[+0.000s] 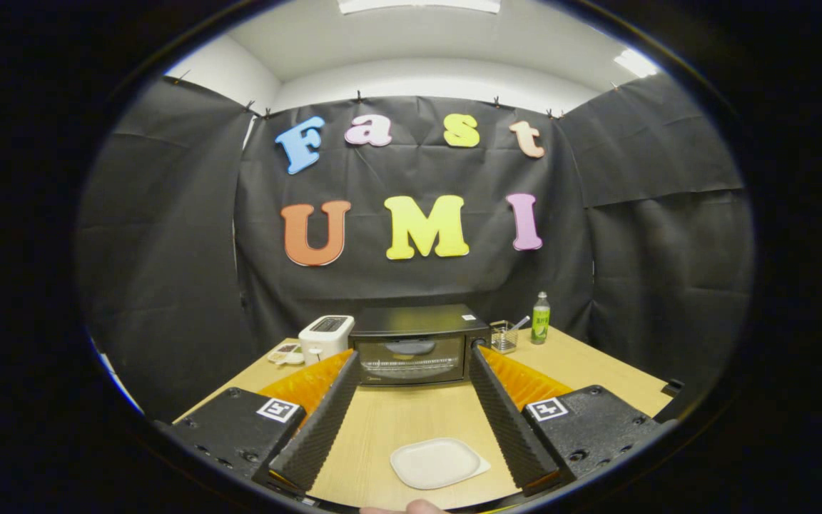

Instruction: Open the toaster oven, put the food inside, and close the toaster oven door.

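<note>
A black toaster oven (414,345) stands at the back of the wooden table (596,371), its glass door shut. A round shape shows dimly through the glass. My gripper (414,360) is open wide, fingers apart, with nothing between them; the fingertips (351,360) reach visually to the oven's lower corners but stay short of it. A white plate (436,462) with nothing on it lies on the table between the fingers, close to the gripper's base.
A white toaster (325,335) stands left of the oven, with a small dish (285,353) beside it. Right of the oven are a wire basket (504,335) and a green bottle (541,318). A fingertip of a person's hand (411,507) shows below the plate.
</note>
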